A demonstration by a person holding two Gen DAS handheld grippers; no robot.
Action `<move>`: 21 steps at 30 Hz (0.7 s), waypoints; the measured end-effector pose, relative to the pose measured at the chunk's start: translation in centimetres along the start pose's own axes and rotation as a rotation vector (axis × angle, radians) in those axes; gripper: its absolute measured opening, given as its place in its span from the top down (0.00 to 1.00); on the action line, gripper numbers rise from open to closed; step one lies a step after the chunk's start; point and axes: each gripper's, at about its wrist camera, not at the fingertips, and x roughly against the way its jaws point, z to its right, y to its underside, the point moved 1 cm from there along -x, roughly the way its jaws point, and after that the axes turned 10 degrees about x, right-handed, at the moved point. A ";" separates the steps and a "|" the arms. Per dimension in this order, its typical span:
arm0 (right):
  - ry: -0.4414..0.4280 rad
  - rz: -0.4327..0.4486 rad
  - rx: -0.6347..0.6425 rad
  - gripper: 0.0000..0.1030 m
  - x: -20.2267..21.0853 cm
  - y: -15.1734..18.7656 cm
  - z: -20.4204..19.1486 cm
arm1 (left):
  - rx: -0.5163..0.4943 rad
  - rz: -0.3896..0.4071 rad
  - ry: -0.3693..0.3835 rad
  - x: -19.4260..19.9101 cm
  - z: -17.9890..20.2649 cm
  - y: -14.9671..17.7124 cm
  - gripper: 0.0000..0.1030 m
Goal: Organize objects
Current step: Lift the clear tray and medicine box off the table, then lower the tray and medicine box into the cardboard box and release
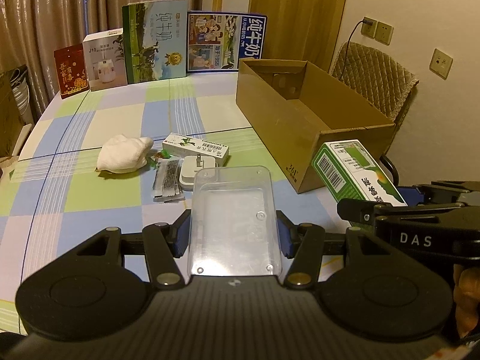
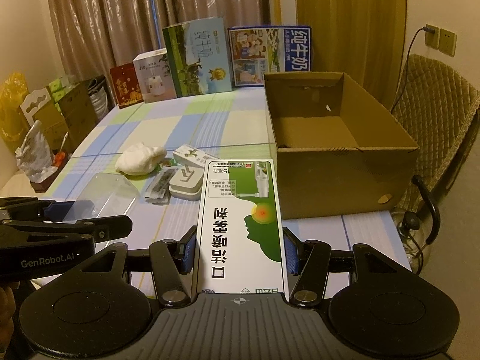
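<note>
The left hand-held gripper (image 1: 234,237) is gripping a clear plastic tray (image 1: 234,219) between its blue pads (image 1: 183,234), the tray sticking straight out ahead of the fingers and hovering above the checked cloth of the desk (image 1: 90,216). Just beside it, the right hand-held gripper (image 2: 240,252) is clamping a green and white medicine box (image 2: 240,225) lengthwise, its printed face turned up and its far end pointing toward the near corner of the open cardboard box (image 2: 345,162). That cardboard box is sitting on the right side of the desk, ahead and to the right of both grippers, and what shows of its inside is bare. In the left wrist view the medicine box (image 1: 357,171) is hanging close in front of the cardboard box's (image 1: 303,111) near wall, not touching it as far as I can tell. Lying on the desk ahead of the left gripper, well apart from the cardboard box, is a small cluster: a crumpled white cloth (image 1: 124,156), a long white carton (image 1: 196,148), a white plug adapter (image 1: 195,171) with its prongs up, and a dark flat sachet (image 1: 168,180), all lying close together. Along the far edge of the desk several cartons (image 1: 156,42) are standing upright against the curtain (image 1: 60,15). A padded chair (image 2: 435,114) is standing beyond the cardboard box on the right.
</note>
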 end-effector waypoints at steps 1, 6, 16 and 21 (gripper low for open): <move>0.000 -0.001 0.001 0.49 0.0 0.0 0.0 | 0.000 0.000 0.000 0.0 0.0 0.0 0.50; -0.002 -0.004 0.003 0.49 -0.2 0.0 0.1 | 0.001 -0.001 0.001 0.0 0.0 -0.1 0.50; -0.001 -0.003 -0.001 0.49 -0.3 0.0 0.3 | 0.001 -0.004 0.001 0.0 0.1 -0.2 0.50; 0.006 0.006 -0.010 0.49 0.0 -0.2 0.9 | -0.003 -0.009 0.002 -0.2 0.6 -0.4 0.50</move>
